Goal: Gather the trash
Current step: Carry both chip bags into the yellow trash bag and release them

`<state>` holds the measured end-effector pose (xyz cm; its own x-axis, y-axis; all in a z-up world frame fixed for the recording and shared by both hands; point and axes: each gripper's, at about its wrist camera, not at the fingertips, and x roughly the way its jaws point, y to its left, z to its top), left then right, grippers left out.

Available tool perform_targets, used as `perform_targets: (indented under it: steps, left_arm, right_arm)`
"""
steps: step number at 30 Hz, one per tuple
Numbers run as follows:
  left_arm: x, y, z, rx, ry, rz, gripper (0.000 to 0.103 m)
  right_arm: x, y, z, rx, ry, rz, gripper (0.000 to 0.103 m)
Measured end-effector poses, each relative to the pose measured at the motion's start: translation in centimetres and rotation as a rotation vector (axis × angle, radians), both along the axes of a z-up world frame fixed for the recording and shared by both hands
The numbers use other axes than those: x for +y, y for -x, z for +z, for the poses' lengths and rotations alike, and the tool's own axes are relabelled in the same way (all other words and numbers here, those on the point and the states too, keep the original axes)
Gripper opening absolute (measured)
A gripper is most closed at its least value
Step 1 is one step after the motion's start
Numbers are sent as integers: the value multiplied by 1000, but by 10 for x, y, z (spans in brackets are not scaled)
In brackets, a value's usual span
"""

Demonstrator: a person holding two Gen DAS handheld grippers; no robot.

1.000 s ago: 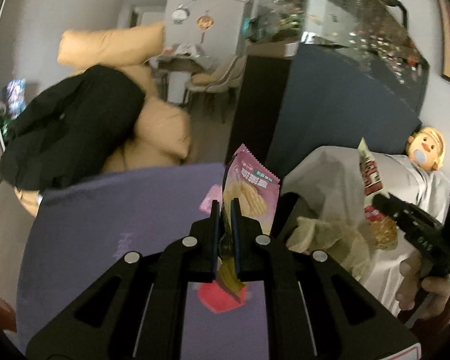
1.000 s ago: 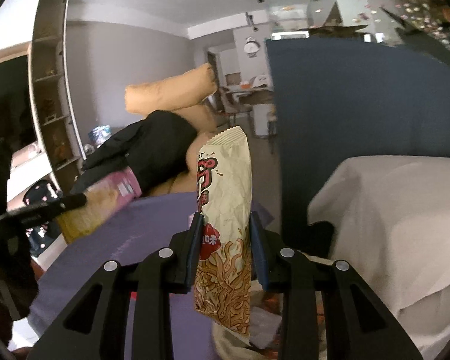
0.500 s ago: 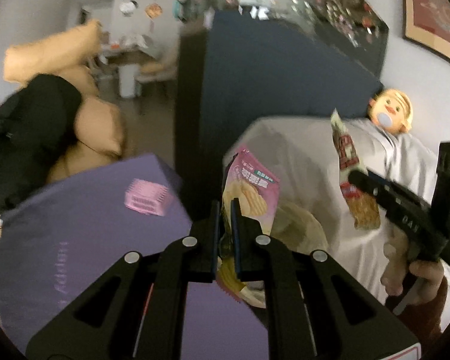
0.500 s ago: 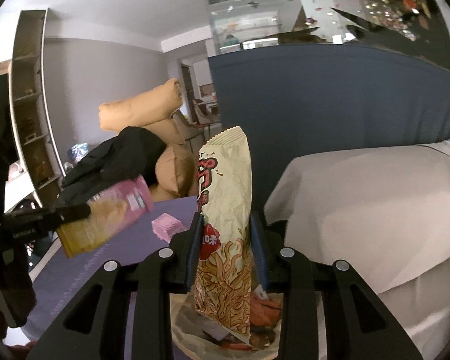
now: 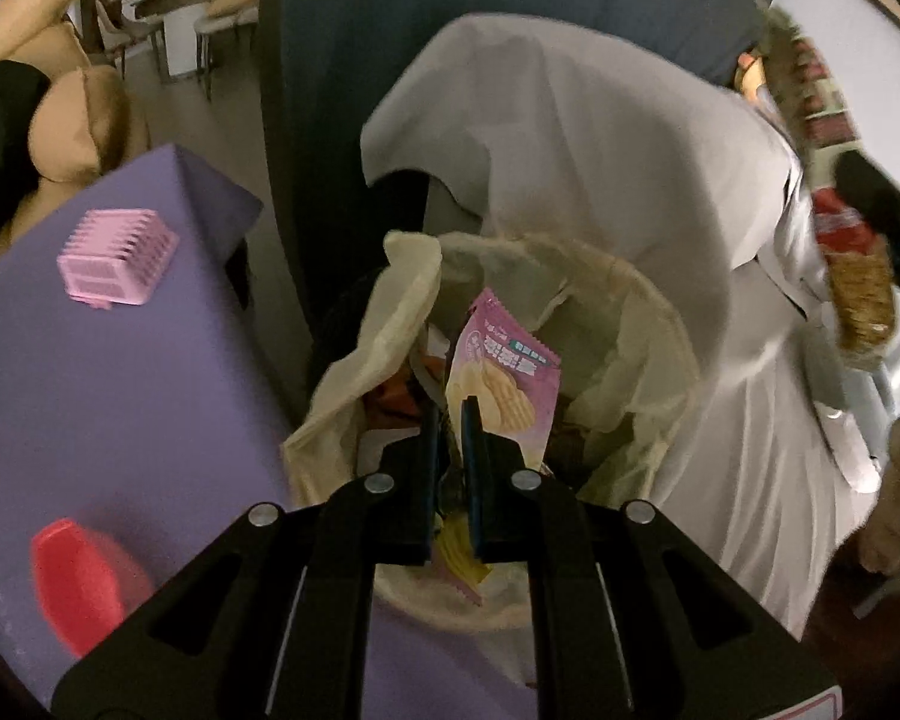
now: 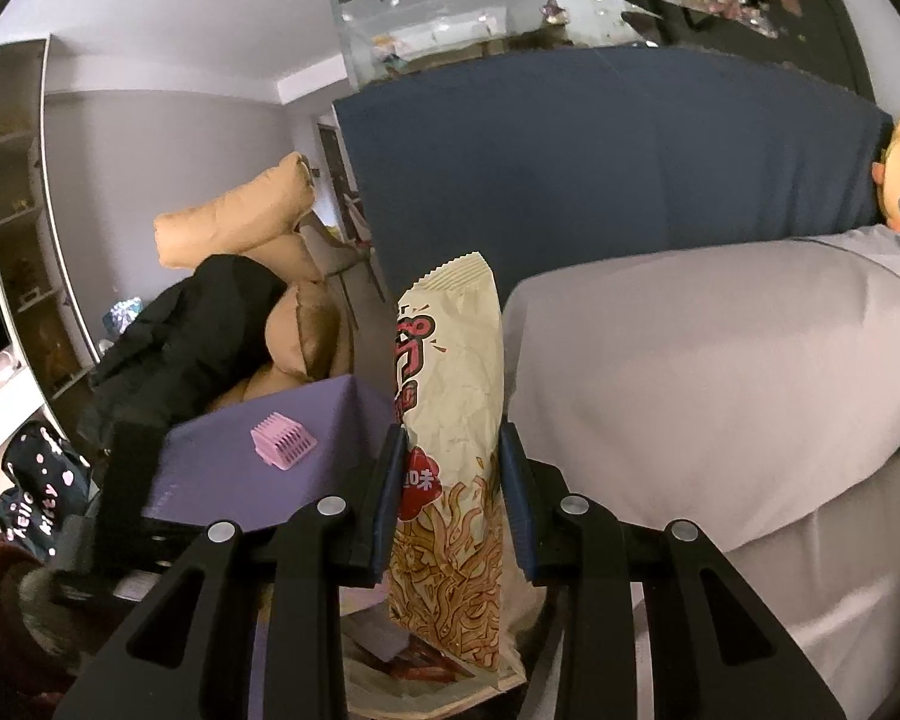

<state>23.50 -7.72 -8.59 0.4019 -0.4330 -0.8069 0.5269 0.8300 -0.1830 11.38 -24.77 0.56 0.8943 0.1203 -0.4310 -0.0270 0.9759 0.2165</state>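
Two bags are pinched tight: left gripper (image 5: 450, 426) holds the pink chip bag (image 5: 501, 384) over the bin (image 5: 660, 324), ready to drop; right gripper (image 6: 450, 480) squeezes the noodle snack bag (image 6: 450, 420), waiting at 2 o'clock.

Your right gripper (image 6: 450, 474) is clamped on a cream snack bag (image 6: 450, 420) — the bag stands upright between the fingers, its crimped top above them and its noodle-printed bottom hanging below. Left of the claw sits a purple table (image 6: 222, 480) with a pink ridged block (image 6: 283, 441) on it. Right of the claw lies a grey draped cushion (image 6: 720, 372) — a dark blue panel (image 6: 600, 168) stands beyond it.
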Motion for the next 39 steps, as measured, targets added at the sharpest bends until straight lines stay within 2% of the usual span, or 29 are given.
perform_targets:
  steps: [6,7,9,17,20,23,26,28,31,34,39]
  left_arm:
    - [-8,-8,-23,41,14,-8,9]
    - [-7,-8,-24,47,22,-3,13]
    - [-4,-7,-21,48,36,11,36]
    - [35,5,11,-21,102,94,42]
    - [56,19,27,-105,79,149,43]
    - [73,32,36,-174,47,180,44]
    - [91,35,39,-165,55,212,45]
    - [105,38,39,-151,74,234,46]
    - [123,43,39,-147,89,261,46]
    - [136,47,33,-139,97,290,46]
    - [156,53,24,-111,122,342,47]
  right_arm:
    - [2,-7,-7,20,-9,9,30]
    - [4,-8,-8,23,-10,13,30]
    - [6,-12,-8,25,-8,17,30]
    - [19,-16,-6,14,-39,51,30]
    - [31,-23,-12,29,-65,85,30]
    - [45,-37,-29,72,-114,118,30]
    - [52,-57,-56,143,-183,105,30]
    - [51,-69,-78,196,-208,49,30]
    - [48,-81,-108,260,-149,-79,30]
    - [48,-88,-130,323,-80,-153,30]
    - [64,-90,-153,420,-29,-120,30]
